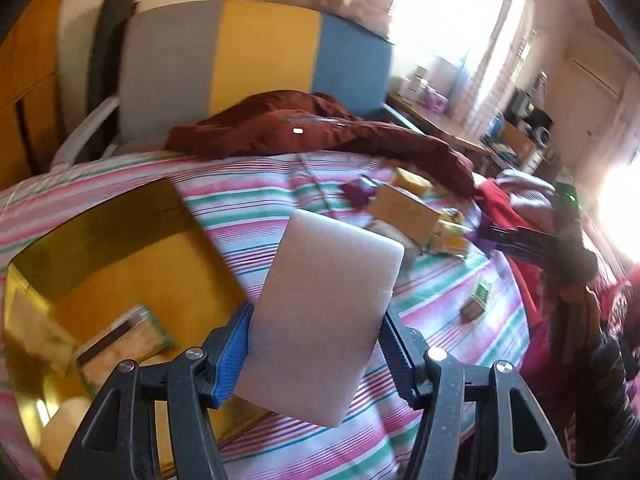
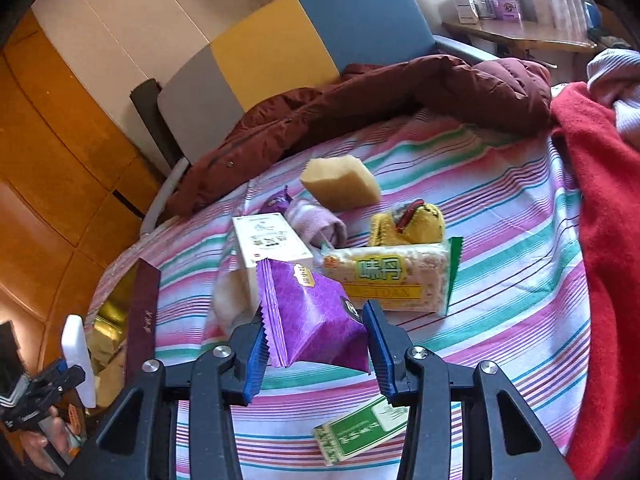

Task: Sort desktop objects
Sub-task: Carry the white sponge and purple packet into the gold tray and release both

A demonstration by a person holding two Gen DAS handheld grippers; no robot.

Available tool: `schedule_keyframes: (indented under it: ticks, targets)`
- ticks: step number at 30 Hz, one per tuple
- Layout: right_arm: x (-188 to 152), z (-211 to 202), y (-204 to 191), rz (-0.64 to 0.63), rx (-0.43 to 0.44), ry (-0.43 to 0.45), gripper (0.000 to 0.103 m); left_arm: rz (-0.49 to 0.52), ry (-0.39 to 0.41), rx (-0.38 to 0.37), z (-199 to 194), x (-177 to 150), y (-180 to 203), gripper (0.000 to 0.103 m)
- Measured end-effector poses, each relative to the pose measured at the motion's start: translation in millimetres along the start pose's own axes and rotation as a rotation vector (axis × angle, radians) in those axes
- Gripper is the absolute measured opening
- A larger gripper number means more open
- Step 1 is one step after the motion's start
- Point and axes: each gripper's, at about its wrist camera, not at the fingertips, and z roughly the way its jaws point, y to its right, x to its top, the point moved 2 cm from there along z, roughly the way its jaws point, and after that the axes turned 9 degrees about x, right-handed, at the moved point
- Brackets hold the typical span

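My left gripper [image 1: 316,312] is shut on a white foam block [image 1: 324,312], held tilted above the striped bedsheet beside an open gold box [image 1: 160,268]. A wood-coloured pack [image 1: 124,340] lies in that box. My right gripper [image 2: 314,312] is shut on a purple snack packet [image 2: 312,320], lifted over a cluster of items: a white carton [image 2: 272,244], a green-ended rice-cracker pack [image 2: 392,276], a yellow sponge [image 2: 340,184], a rolled pink cloth [image 2: 316,224] and a yellow bundle [image 2: 408,220]. A small green-and-white box [image 2: 360,432] lies under the right fingers.
A dark red jacket [image 2: 360,100] lies across the far side of the bed in front of a grey, yellow and blue headboard [image 1: 260,52]. Red cloth [image 2: 600,220] is piled at the right. A maroon lid edge [image 2: 142,320] borders the gold box. A hand [image 2: 44,444] holds the left gripper.
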Motion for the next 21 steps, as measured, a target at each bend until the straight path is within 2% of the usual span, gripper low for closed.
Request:
schedule_keyframes:
  ticks: [5,11,16,21]
  targets:
    - [-5.3,-4.0,-20.6,-0.009,0.036,0.005,0.045,-0.106,0.021,0.054,-14.5,-11.8,-45.9,0.062]
    - [-8.3,-1.8,-81.8,-0.118,0.076,-0.01,0.045,-0.246,0.032,0.117,-24.9,-29.8,-98.4,0.062]
    - [-14.3,12.8,-142.5,-0.204,0.179,-0.044,0.045,-0.328,0.034,0.147,-30.6,-45.1,-130.7,0.062]
    - [-34.2,46.1,-197.0,-0.262,0.277,-0.122,0.045,-0.389,0.024,0.178,-31.1,-59.0,-152.2,0.063]
